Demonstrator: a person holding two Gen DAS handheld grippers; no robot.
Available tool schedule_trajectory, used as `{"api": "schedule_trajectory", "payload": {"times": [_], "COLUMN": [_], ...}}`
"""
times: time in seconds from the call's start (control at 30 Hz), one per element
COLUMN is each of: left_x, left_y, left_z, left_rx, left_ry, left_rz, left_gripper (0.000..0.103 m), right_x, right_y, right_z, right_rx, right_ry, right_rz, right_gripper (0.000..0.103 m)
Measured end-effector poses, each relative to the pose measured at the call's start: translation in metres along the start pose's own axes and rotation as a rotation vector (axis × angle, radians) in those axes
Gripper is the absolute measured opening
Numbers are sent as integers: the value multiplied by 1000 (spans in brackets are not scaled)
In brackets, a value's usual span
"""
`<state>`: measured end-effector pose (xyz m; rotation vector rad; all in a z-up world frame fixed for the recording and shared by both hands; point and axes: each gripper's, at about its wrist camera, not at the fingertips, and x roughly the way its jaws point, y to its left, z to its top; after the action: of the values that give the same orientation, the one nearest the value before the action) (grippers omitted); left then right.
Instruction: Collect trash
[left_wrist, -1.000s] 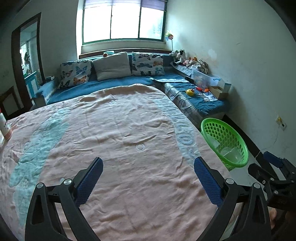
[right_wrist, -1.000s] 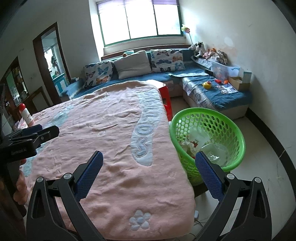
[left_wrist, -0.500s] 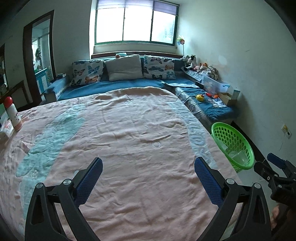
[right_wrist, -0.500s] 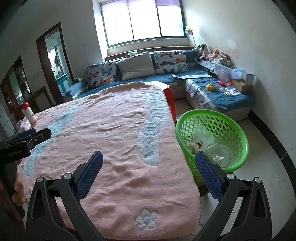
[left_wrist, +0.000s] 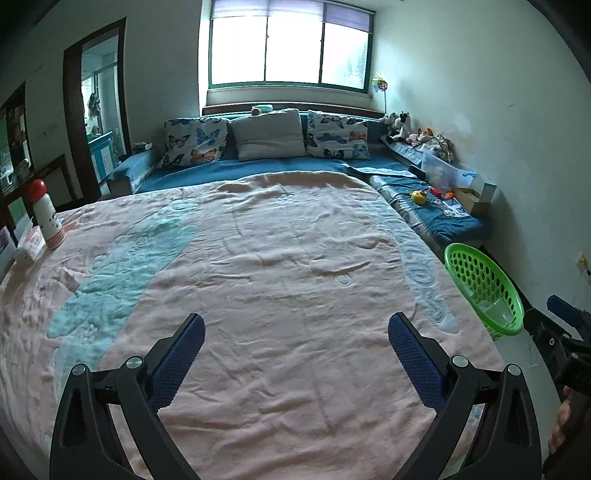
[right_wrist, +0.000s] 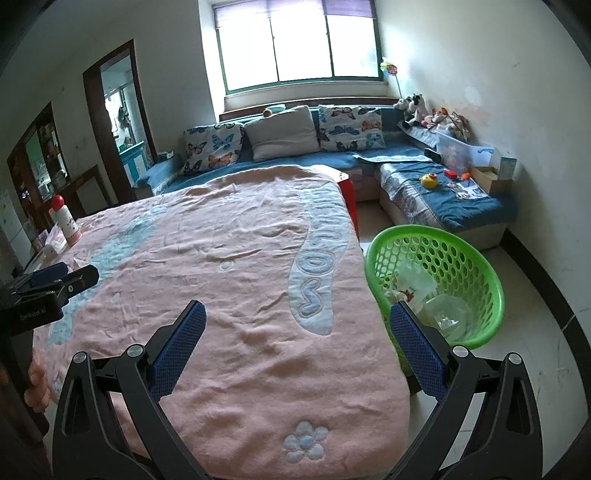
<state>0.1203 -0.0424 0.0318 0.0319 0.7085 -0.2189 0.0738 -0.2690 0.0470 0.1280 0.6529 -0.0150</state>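
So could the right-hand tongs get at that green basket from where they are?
Probably yes. The green basket stands on the floor just beside the pink blanket, ahead of the open right tongs, and nothing lies between them. Its top is open, with trash inside.

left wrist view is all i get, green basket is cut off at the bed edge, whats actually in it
Observer: The right wrist view looks into the green basket: a clear plastic container and crumpled wrappers lie at the bottom.
Operator: is it on the bed or the floor
Observer: On the tiled floor, beside the pink blanket.
Operator: anything under that blanket edge
Observer: A red stool shows past its far corner.
Operator: right gripper holding anything
Observer: No, the right gripper is open and empty.
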Motion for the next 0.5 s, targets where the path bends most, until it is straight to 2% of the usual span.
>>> {"api": "schedule_trajectory", "payload": {"times": [0.5], "left_x": [-4], "left_y": [-6], "left_z": [-9], "left_rx": [10], "left_ry": [-12], "left_rz": [6], "left_gripper": [96], "right_x": [-6], "right_y": [2], "right_z": [-6], "right_rx": [-7], "right_ry": [-18], "right_rz": [-16], "right_gripper": [99]}}
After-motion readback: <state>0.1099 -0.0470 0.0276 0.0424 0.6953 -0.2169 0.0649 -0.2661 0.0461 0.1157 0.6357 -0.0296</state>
